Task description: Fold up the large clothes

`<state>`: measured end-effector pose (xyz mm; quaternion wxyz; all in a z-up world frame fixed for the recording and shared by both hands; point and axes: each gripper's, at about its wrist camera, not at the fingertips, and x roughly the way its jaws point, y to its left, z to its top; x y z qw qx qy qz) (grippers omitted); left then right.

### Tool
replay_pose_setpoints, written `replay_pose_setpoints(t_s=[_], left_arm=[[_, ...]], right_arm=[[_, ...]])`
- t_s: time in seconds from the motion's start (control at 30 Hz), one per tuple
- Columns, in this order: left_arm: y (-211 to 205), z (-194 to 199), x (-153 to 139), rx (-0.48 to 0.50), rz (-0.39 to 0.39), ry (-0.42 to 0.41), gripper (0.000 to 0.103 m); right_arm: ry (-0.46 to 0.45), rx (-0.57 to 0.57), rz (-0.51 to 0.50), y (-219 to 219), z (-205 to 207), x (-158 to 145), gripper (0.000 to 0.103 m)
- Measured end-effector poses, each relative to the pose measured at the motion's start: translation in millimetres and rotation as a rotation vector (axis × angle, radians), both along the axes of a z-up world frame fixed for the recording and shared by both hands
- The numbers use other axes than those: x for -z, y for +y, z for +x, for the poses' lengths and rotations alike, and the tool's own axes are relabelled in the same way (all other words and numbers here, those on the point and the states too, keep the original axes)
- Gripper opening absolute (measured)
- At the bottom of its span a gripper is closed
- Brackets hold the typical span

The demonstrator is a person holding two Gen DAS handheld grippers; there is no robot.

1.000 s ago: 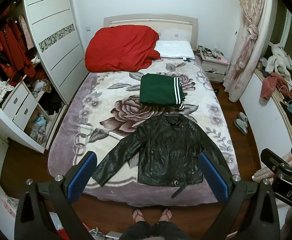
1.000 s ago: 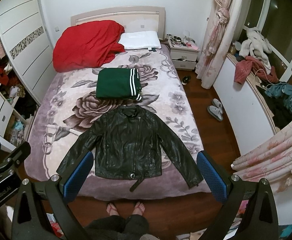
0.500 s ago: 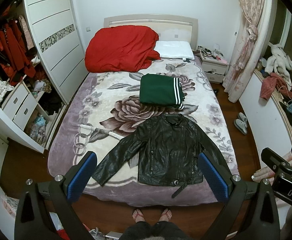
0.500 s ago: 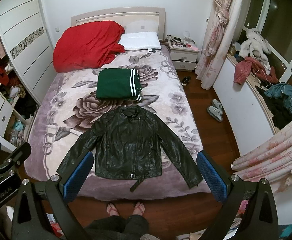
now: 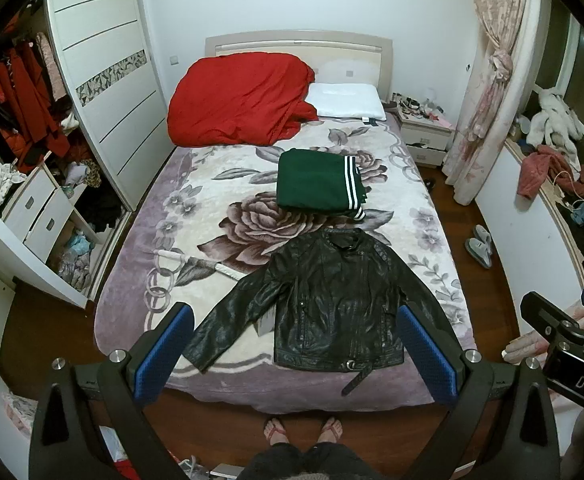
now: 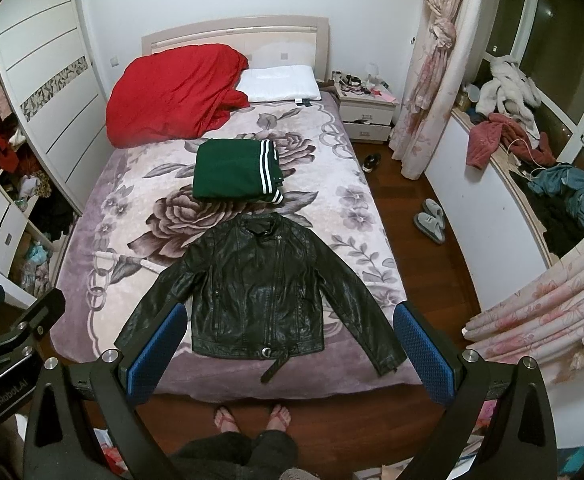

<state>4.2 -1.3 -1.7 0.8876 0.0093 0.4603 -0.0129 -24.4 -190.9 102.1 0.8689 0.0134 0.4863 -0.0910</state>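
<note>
A: Report the state of both tools.

B: Left gripper [image 5: 292, 350]: blue-padded fingers [image 5: 163, 350] spread wide apart, nothing between them. Right gripper [image 6: 288, 350]: same condition, blue pads [image 6: 422, 352] wide apart and empty. Both hang in the air off the foot end of the bed [image 5: 132, 292], clear of the bedding. In the left wrist view the right gripper's black body sits at the right edge.

A: Location of the garment to be folded?

B: The black leather jacket with belted hem [image 5: 334, 304] lies flat and face up on the bed's floral purple-and-cream plush blanket [image 6: 104, 208], at the foot end. Collar points toward the headboard, both sleeves angle outward toward the foot corners, and the belt strap trails off the hem.

A: Other items on the bed?

B: A folded dark green garment with white stripes [image 6: 234, 172] lies just beyond the jacket collar, toward the headboard. Further up, a crumpled red duvet [image 5: 240, 100] is piled at the head end, with a white pillow [image 6: 278, 83] beside it.

A: Operator position?

B: A person's feet in sandals [image 6: 252, 416] stand on the wooden floor at the foot of the bed, centred on the jacket
</note>
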Motion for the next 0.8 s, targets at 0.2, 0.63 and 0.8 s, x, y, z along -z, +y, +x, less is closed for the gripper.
replay_pose_setpoints(t_s=[0.2, 0.63, 0.8], left_arm=[[0.3, 0.0, 0.5, 0.001, 0.0, -0.001, 0.103], [3.8, 64.0, -13.1, -0.002, 0.043, -0.022, 0.103], [-0.9, 113.9, 57.0, -0.002, 0.146, -0.029, 0.103]], right_arm=[[0.001, 0.0, 0.001, 0.6, -1.3, 0.0, 0.103], [0.027, 0.087, 0.096, -13.0, 20.9, 9.2, 0.103], [0.085, 0.302, 0.192, -70.5, 47.9, 102.6, 0.103]])
